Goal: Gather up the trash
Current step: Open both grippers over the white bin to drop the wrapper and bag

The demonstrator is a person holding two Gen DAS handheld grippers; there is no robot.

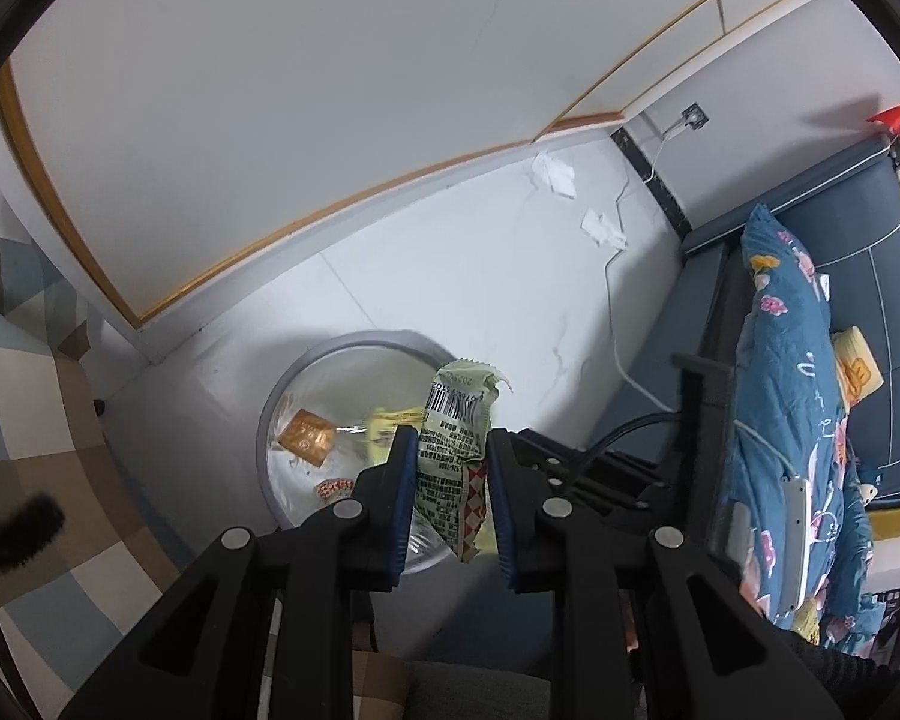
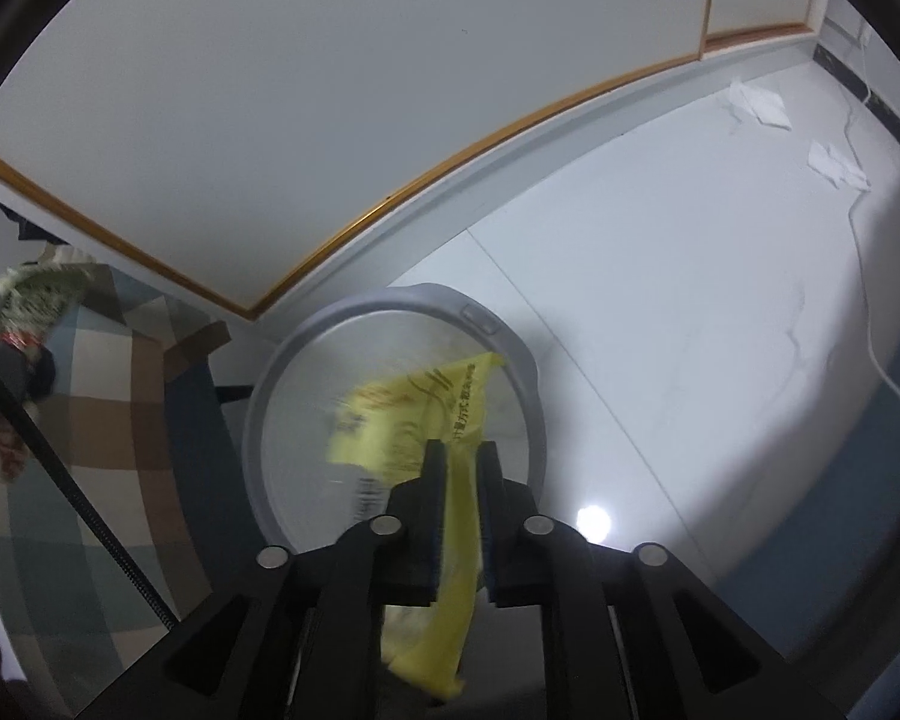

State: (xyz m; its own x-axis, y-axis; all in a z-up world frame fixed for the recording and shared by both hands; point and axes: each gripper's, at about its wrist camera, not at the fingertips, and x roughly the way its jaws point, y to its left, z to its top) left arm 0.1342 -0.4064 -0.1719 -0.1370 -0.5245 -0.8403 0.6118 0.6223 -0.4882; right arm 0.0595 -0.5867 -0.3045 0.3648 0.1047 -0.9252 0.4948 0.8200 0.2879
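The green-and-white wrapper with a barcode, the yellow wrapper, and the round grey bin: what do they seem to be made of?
Green-and-white wrapper with a barcode: probably thin printed plastic film; it is creased, with a serrated end seal.
Yellow wrapper: likely the same kind of film, slightly glossy, hanging limp; it is blurred.
Round grey bin: apparently moulded plastic with a smooth matt rim, lined with a clear, shiny plastic bag.

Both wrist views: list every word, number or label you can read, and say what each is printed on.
Green wrapper in the left tool: a barcode and rows of small print, too small to read; digits by the barcode are unclear.
Yellow wrapper between the right tool's fingers: dark characters along its edge, blurred, unreadable.
Orange packet in the bin: pattern only, nothing legible.
No text reads for certain.
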